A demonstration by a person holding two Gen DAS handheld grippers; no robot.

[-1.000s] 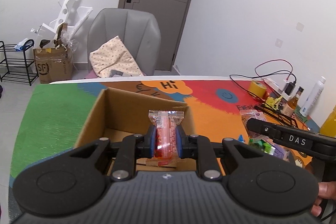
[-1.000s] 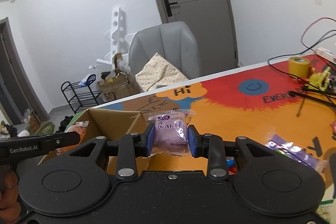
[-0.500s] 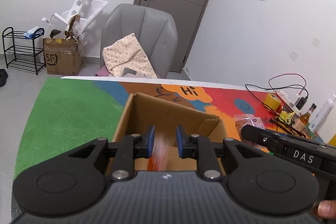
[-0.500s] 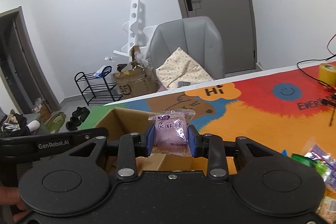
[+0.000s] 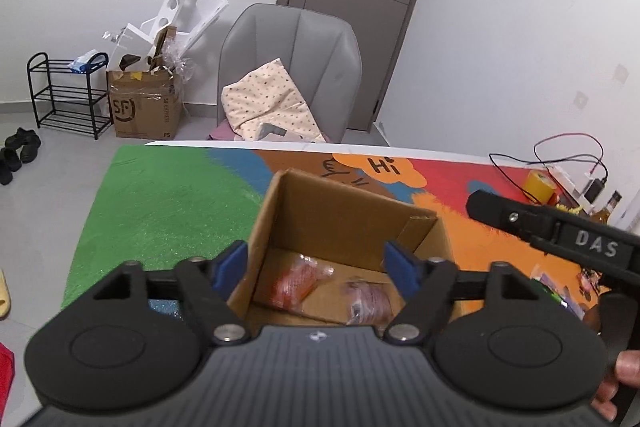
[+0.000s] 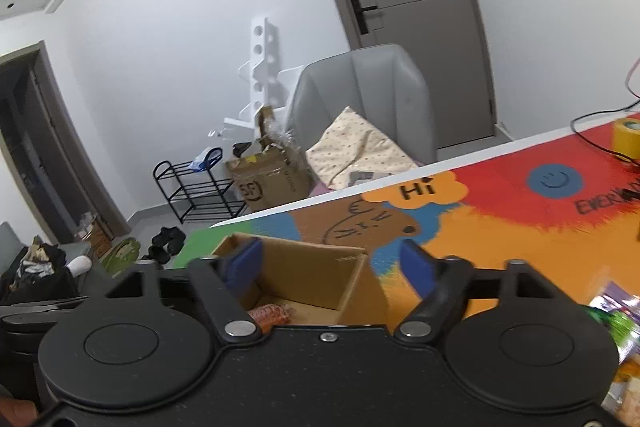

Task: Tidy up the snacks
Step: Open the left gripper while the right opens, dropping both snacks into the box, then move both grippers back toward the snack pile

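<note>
Fingers of the left gripper (image 5: 316, 267) and right gripper (image 6: 336, 269) are opening, empty, above the box (image 5: 340, 223). Both snacks (image 5: 296, 279) lie inside. A low retreat could snag the box's near rim and drag it across the desk (image 5: 160, 203).

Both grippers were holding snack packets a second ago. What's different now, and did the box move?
Both let go. The left gripper, jaws opening with nothing between them, dropped its orange packet into the cardboard box. The right gripper, also opening and empty, released the purple packet, now lying beside the orange one. The box stayed put on the colourful mat.
</note>
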